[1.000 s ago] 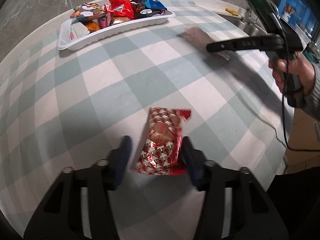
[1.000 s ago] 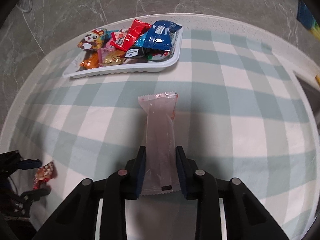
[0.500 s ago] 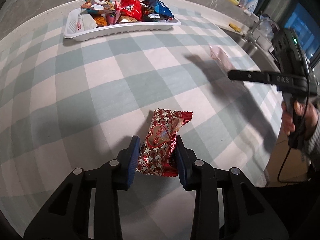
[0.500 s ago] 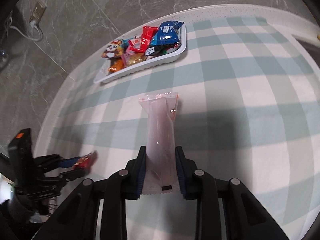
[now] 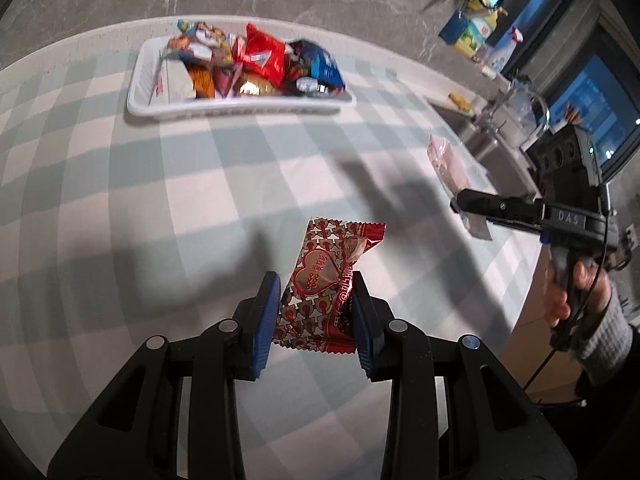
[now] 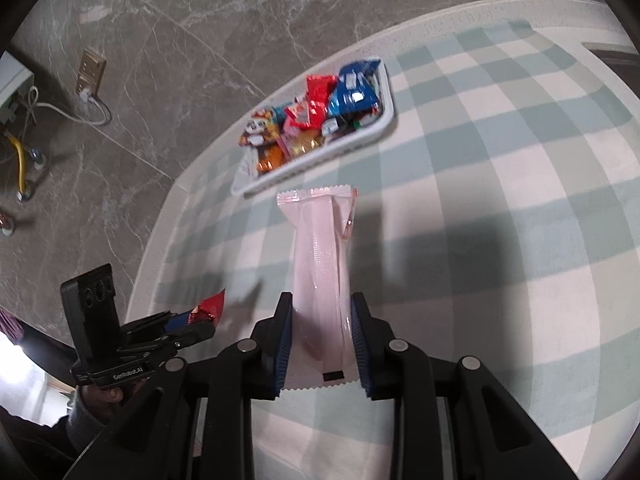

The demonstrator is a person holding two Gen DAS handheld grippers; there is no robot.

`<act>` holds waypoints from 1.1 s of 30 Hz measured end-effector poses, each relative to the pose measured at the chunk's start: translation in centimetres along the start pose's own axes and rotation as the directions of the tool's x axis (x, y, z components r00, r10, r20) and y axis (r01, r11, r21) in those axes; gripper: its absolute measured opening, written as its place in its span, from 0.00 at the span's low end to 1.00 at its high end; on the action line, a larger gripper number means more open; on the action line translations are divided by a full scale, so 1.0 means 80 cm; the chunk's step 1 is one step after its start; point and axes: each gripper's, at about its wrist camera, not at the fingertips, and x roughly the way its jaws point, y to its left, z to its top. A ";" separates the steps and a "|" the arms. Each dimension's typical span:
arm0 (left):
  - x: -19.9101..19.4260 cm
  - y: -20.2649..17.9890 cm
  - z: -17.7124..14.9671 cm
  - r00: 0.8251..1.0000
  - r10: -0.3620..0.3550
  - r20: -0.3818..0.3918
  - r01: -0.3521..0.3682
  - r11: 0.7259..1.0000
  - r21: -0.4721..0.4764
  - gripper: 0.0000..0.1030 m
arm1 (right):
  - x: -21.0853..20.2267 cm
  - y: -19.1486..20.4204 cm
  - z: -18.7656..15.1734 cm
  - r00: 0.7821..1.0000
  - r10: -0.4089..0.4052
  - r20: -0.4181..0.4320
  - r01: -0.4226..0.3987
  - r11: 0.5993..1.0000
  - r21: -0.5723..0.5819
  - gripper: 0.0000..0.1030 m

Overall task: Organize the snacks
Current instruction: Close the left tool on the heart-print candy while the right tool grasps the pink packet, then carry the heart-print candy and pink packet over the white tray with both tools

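Note:
My left gripper (image 5: 314, 312) is shut on a red foil snack packet with a heart print (image 5: 326, 280) and holds it above the checked tablecloth. My right gripper (image 6: 320, 336) is shut on a long pale pink snack packet (image 6: 322, 264), also lifted off the table. A white tray (image 5: 144, 92) full of several colourful snack packets stands at the far side of the table; it also shows in the right wrist view (image 6: 386, 120). Each gripper shows in the other's view: the right gripper (image 5: 460, 204) with the pink packet (image 5: 446, 164), the left gripper (image 6: 200, 320) with the red packet (image 6: 210, 306).
The round table carries a green and white checked cloth (image 5: 200, 200). A sink with a tap (image 5: 492, 120) and bottles (image 5: 472, 28) lie beyond the table on the right. Grey marble floor (image 6: 200, 40) and a wall socket with cable (image 6: 90, 72) lie to the left.
My left gripper closed on the red packet and lifted it off the cloth. My right gripper rose with the pink packet. Both views now look at the table from higher up.

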 end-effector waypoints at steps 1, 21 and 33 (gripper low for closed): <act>-0.002 0.001 0.005 1.000 -0.005 0.006 0.005 1.000 -0.003 0.31 | -0.002 0.003 0.006 1.000 0.003 0.009 -0.003 1.000 -0.003 0.29; -0.043 0.032 0.142 0.984 -0.070 0.162 0.078 0.996 -0.042 0.31 | 0.010 0.047 0.117 0.995 0.074 0.065 -0.071 0.996 -0.048 0.29; -0.022 0.044 0.218 0.978 -0.081 0.190 0.092 0.994 -0.051 0.31 | 0.033 0.042 0.173 0.995 0.080 0.067 -0.078 0.996 -0.031 0.29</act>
